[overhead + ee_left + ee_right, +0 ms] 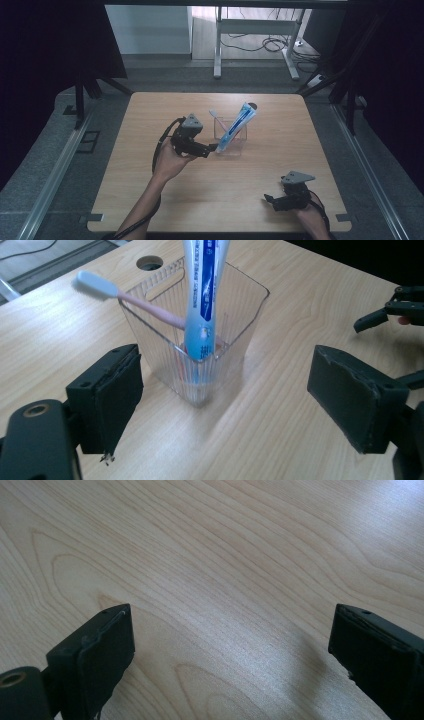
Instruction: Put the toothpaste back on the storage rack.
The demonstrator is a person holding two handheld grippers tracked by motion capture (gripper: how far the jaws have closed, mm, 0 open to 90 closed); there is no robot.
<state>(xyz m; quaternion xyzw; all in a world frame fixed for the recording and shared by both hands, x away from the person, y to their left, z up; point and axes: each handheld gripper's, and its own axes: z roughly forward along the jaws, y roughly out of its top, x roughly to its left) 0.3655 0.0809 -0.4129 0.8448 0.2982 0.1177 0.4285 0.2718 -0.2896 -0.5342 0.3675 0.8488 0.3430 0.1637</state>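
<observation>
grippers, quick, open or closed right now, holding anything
left gripper: open, holding nothing, facing the clear cup.
right gripper: open, holding nothing.

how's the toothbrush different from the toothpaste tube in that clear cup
The toothbrush is thin and pink with a pale blue head; the toothpaste tube is broad, blue and white. The toothbrush leans low over the rim, while the tube stands steeper and taller. Both sit in the clear cup.

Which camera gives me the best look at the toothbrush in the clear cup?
The left gripper view: the toothbrush is close, its pale head and pink handle leaning in the clear cup behind the toothpaste tube. In the high view it is small and faint. The right gripper view looks at bare table.
</observation>
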